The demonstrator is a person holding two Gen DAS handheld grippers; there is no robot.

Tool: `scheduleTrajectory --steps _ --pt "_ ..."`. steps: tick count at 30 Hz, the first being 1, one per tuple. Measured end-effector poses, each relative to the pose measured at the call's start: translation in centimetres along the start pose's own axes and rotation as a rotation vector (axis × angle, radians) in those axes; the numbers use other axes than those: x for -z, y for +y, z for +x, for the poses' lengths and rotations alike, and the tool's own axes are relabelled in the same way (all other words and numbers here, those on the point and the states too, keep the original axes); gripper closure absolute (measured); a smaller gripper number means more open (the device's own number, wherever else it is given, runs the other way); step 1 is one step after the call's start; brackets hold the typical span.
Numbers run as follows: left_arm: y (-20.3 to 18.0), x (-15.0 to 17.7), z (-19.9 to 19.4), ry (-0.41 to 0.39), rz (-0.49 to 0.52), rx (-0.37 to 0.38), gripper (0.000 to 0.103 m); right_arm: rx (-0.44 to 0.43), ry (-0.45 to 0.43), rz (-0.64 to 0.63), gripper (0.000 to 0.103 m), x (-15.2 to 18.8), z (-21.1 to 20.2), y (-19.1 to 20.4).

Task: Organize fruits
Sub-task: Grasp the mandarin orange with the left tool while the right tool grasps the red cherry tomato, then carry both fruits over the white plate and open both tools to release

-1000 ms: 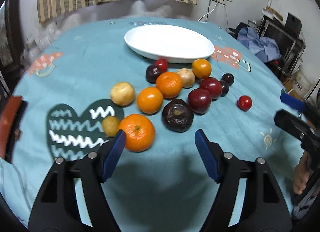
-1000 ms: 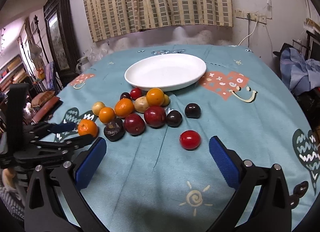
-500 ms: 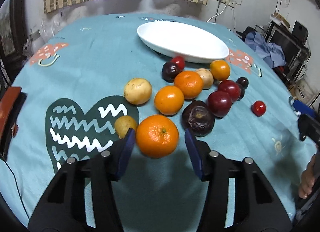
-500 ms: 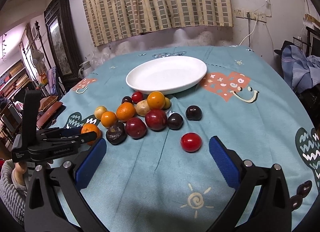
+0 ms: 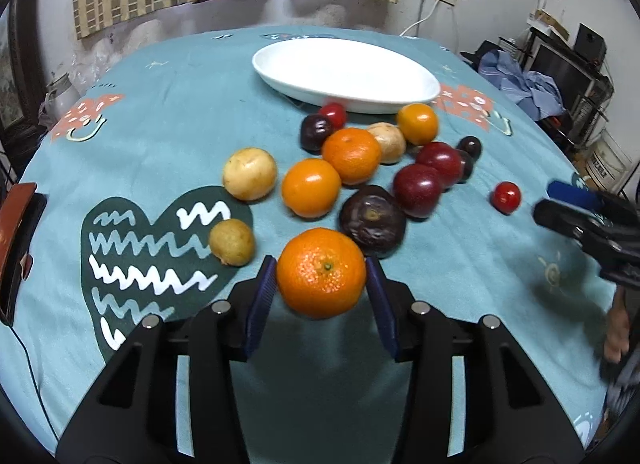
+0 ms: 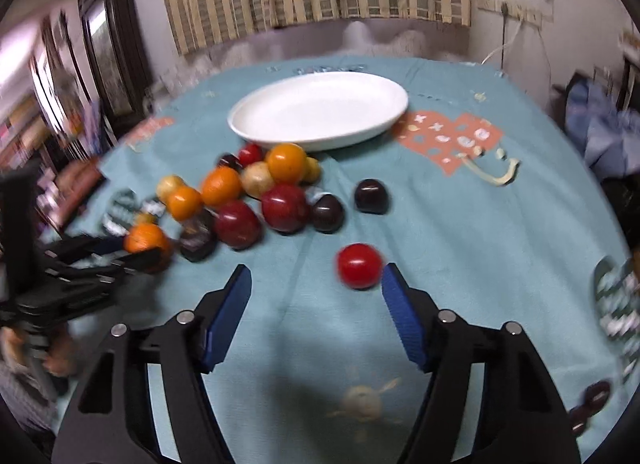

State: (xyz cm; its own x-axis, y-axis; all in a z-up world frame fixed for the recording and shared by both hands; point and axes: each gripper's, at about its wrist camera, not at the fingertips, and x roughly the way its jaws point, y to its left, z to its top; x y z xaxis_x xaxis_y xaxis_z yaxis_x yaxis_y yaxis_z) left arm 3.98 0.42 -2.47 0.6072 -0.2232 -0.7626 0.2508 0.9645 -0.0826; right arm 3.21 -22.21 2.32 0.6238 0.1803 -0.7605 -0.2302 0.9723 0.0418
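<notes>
Left gripper [image 5: 321,290] is closing on the big orange [image 5: 321,273]: both blue pads are sitting against its sides, orange centred between them, at the near edge of the fruit pile on the teal tablecloth [image 5: 168,104]. Can't tell yet whether it's lifted clear of the cloth.

Key relation: the white plate [image 5: 424,98] is lying straight ahead of the left gripper, beyond the whole pile. The direct line from orange to plate is running over the dark wrinkled fruit [image 5: 372,219], which is almost touching the orange on its far right, and the 2 oranges behind it. My read: the carry needs height before going forward, or it's knocking the pile.

The orange is near-round, so no real long axis; its stem dimple is facing up and toward the camera. Grip angle shouldn't matter.

Right gripper [image 6: 316,284] is closing too, jaws roughly half open. The small red tomato [image 6: 359,266] is sitting alone, well off-centre, right beside the right-hand pad [image 6: 400,312], not clamped; view is motion-blurred, so contact is unclear. Right hand is nearer the tomato, left nearer the orange. The plate is sitting ahead and slightly left of the right gripper.
</notes>
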Motion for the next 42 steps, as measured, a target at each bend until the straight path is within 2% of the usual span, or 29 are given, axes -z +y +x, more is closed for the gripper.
scheduleTrajectory --steps 3,4,10,19,22,24,27,29,31,33,35,38,42 --pt "-0.2 0.1 -0.3 -0.006 0.003 0.022 0.057 0.028 0.042 -0.053 0.04 -0.3 1.4 -0.2" --pt "-0.2 0.1 -0.3 -0.007 0.001 0.022 0.057 0.026 0.054 -0.061 0.045 -0.2 2.0 -0.3" --pt "-0.1 0.1 0.2 0.012 -0.006 0.024 0.057 -0.008 0.079 -0.026 0.061 0.0 4.5 -1.4" --pt "0.1 0.1 0.6 0.018 -0.009 0.033 0.057 -0.092 0.078 0.043 0.07 0.1 5.1 -2.8" --pt "0.2 0.0 0.3 0.002 -0.015 0.034 0.057 -0.109 0.042 0.056 0.07 -0.3 3.9 -2.9" --pt "0.3 -0.3 -0.5 -0.032 -0.021 -0.003 0.057 -0.123 0.007 0.071 0.07 -0.9 2.6 -3.3" --pt "0.4 -2.3 -1.3 -0.041 -0.011 -0.03 0.057 -0.136 -0.043 0.054 0.07 -3.5 0.0 -3.3" --pt "0.2 -4.9 -1.8 -0.052 -0.012 -0.031 0.057 -0.112 -0.11 0.03 0.07 -6.7 -1.8 -2.9" --pt "-0.2 -8.0 -1.8 -0.084 -0.007 -0.032 0.057 -0.101 -0.161 0.032 0.07 -9.3 -2.2 -2.9" --pt "-0.8 -10.7 -0.9 -0.099 0.002 -0.029 0.057 -0.099 -0.188 0.066 0.07 -11.7 -0.7 -3.2" --pt "-1.2 -13.0 0.9 -0.101 -0.01 -0.028 0.057 -0.12 -0.169 0.103 0.07 -12.8 1.9 -3.6" --pt "-0.9 -15.2 4.2 -0.057 -0.053 -0.001 0.057 -0.148 -0.106 0.16 0.069 -13.8 6.7 -4.2" --pt "-0.7 -16.0 7.8 -0.013 -0.076 0.009 0.056 -0.095 -0.011 0.147 0.069 -14.2 11.1 -4.0"
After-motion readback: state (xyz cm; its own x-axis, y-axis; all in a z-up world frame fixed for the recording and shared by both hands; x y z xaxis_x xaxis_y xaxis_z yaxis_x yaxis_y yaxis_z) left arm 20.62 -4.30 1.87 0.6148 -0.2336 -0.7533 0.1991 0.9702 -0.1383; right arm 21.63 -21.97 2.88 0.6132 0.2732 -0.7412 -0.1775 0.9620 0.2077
